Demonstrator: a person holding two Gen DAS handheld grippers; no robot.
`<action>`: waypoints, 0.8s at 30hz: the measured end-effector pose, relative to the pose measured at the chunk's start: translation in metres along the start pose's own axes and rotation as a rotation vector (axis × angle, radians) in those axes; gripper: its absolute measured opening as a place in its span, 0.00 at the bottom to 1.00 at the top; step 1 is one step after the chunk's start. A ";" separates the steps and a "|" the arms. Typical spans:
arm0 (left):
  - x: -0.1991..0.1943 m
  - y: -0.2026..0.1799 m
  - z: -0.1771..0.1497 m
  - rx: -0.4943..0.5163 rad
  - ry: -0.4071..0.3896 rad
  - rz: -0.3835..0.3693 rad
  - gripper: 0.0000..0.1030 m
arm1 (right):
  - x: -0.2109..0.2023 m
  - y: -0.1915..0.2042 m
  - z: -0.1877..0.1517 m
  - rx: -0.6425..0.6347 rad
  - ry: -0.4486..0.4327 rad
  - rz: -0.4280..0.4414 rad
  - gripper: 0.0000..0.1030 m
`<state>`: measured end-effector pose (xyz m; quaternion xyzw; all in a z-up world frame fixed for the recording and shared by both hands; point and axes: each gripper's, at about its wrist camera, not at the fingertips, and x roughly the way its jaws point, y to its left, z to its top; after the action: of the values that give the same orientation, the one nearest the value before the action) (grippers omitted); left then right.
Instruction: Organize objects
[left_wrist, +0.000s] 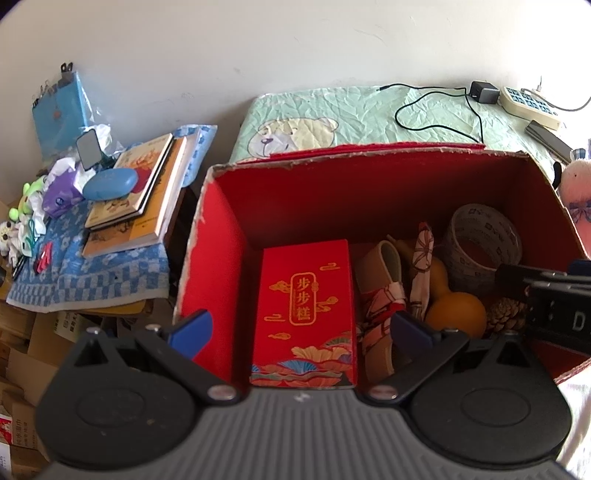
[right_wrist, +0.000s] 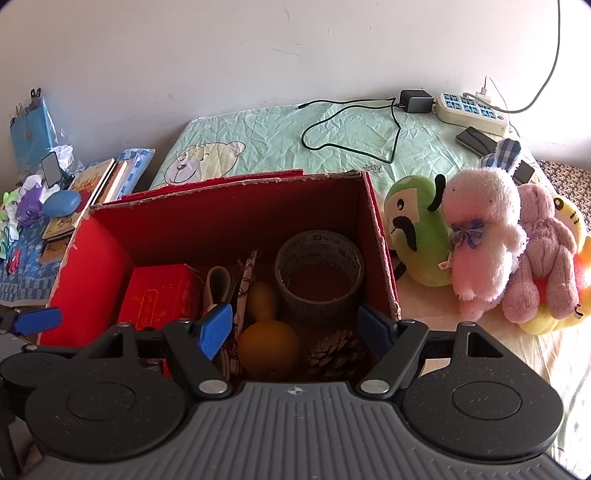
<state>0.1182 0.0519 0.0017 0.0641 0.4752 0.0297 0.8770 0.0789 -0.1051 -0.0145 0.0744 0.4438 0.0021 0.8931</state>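
Observation:
An open red cardboard box (left_wrist: 221, 221) (right_wrist: 221, 218) stands in front of both grippers. Inside it lie a small red gift box (left_wrist: 303, 306) (right_wrist: 159, 295) with gold characters, a tape roll (left_wrist: 480, 240) (right_wrist: 319, 258), an orange gourd (left_wrist: 454, 314) (right_wrist: 267, 343), a pinecone (left_wrist: 504, 317) (right_wrist: 332, 354) and a patterned fabric piece (left_wrist: 380, 295). My left gripper (left_wrist: 301, 330) hovers open over the gift box, holding nothing. Over the gourd and pinecone my right gripper (right_wrist: 295, 328) is also open with nothing between its fingers.
Plush toys, a green one (right_wrist: 413, 232) and a pink one (right_wrist: 476, 236), stand right of the box. Behind lies a bear-print mat (left_wrist: 351, 114) with a power strip (right_wrist: 472, 110), charger and cable. Books (left_wrist: 147, 192), a blue case (left_wrist: 110, 183) and small clutter sit left.

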 end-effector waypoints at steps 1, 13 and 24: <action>0.000 0.000 0.000 -0.001 0.001 0.000 0.99 | 0.000 -0.001 0.000 0.004 -0.001 -0.002 0.75; 0.004 0.000 0.000 -0.012 0.004 0.000 0.99 | 0.001 -0.004 -0.001 -0.009 -0.006 -0.017 0.75; 0.009 -0.003 -0.002 -0.028 0.024 -0.018 0.99 | 0.002 -0.007 -0.005 -0.015 -0.004 -0.017 0.74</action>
<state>0.1211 0.0499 -0.0075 0.0470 0.4860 0.0293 0.8722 0.0762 -0.1116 -0.0203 0.0638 0.4425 -0.0023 0.8945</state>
